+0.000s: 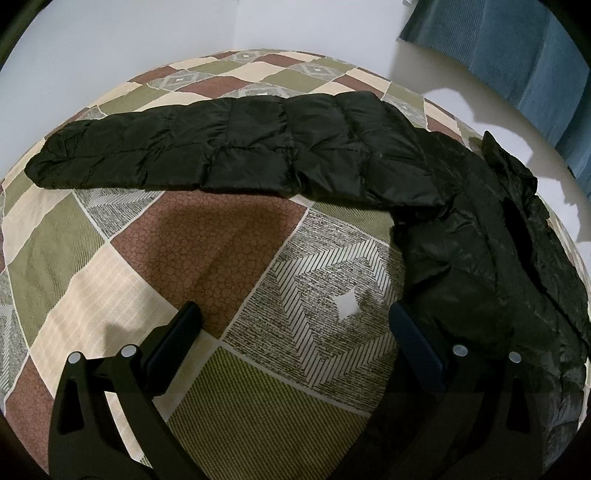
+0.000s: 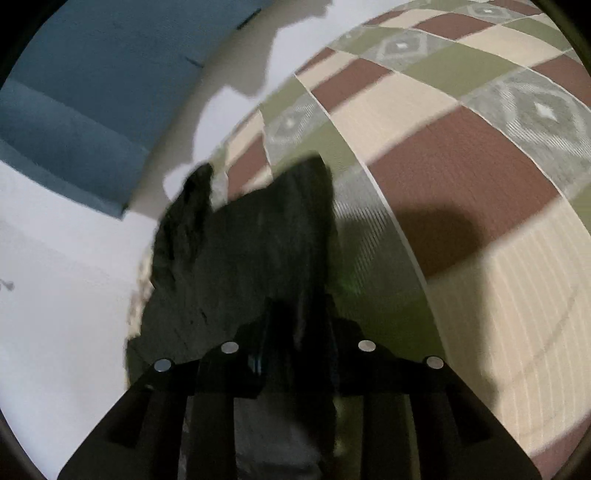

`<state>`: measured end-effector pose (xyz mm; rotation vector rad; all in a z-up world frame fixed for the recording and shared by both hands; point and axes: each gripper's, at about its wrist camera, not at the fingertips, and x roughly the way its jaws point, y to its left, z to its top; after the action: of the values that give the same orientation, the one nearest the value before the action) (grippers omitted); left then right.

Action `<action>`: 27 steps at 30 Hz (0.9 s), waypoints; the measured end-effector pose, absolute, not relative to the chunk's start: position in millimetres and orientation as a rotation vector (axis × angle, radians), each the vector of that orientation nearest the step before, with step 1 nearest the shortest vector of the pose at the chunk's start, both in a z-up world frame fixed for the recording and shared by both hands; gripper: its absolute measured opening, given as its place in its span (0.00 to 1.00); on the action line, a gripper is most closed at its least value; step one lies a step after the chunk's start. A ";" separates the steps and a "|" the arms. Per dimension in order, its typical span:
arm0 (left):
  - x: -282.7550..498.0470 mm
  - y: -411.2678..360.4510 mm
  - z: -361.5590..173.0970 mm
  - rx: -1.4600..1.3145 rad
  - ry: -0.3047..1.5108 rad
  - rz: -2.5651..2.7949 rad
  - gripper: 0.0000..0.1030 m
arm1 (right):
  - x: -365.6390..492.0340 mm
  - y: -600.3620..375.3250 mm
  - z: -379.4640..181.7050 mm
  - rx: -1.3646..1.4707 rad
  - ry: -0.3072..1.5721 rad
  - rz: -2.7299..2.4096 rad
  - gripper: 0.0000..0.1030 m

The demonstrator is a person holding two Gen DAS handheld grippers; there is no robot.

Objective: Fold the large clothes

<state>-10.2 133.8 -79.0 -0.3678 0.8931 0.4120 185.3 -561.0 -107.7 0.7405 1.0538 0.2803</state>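
A black quilted puffer jacket (image 1: 461, 258) lies on a patchwork bedspread (image 1: 192, 251). One long sleeve (image 1: 221, 155) stretches flat to the left across the far part of the bed. My left gripper (image 1: 295, 325) is open and empty above the bedspread, its right finger (image 1: 417, 347) beside the jacket's body. In the blurred right wrist view, my right gripper (image 2: 295, 332) is shut on a fold of the black jacket (image 2: 258, 236), which rises between the fingers above the bed.
The bedspread (image 2: 461, 155) has brown, olive, cream and grey diamond patches. A white wall (image 1: 129, 33) runs behind the bed. A blue curtain (image 1: 517, 48) hangs at the upper right, and shows at the upper left of the right wrist view (image 2: 85, 85).
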 end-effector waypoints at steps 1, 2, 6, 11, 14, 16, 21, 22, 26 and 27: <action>-10.1 133.9 -79.0 -0.368 0.893 0.412 0.98 | 183.4 -560.0 -112.5 0.735 1.061 0.280 0.26; -10.5 134.3 -79.1 -0.367 0.894 0.412 0.98 | 180.7 -561.3 -115.8 0.739 1.047 0.285 0.24; -10.1 133.7 -78.7 -0.370 0.889 0.411 0.98 | 169.7 -566.2 -105.0 0.788 0.999 0.302 0.30; -10.1 134.0 -79.0 -0.375 0.887 0.407 0.98 | 120.1 -572.0 -79.6 0.714 0.922 0.290 0.62; -10.1 134.5 -78.8 -0.378 0.887 0.405 0.98 | 83.8 -583.0 -78.0 0.696 0.916 0.271 0.63; -10.7 134.5 -78.2 -0.381 0.883 0.403 0.98 | 57.5 -592.6 -79.0 0.661 0.915 0.228 0.63; -13.1 136.3 -76.0 -0.394 0.872 0.394 0.98 | 16.9 -611.5 -88.8 0.618 0.942 0.146 0.63; -13.6 136.7 -75.7 -0.399 0.869 0.391 0.98 | 12.3 -614.6 -92.2 0.627 0.939 0.152 0.64; -16.6 139.0 -73.3 -0.420 0.860 0.374 0.98 | 3.4 -622.2 -98.8 0.685 0.891 0.187 0.71; -18.4 140.1 -71.9 -0.433 0.855 0.361 0.98 | 3.8 -619.4 -98.8 0.672 0.879 0.195 0.73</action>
<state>-18.4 140.1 -71.9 -0.4333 0.8554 0.3613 3.8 -619.4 -98.8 0.6719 0.8786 0.1953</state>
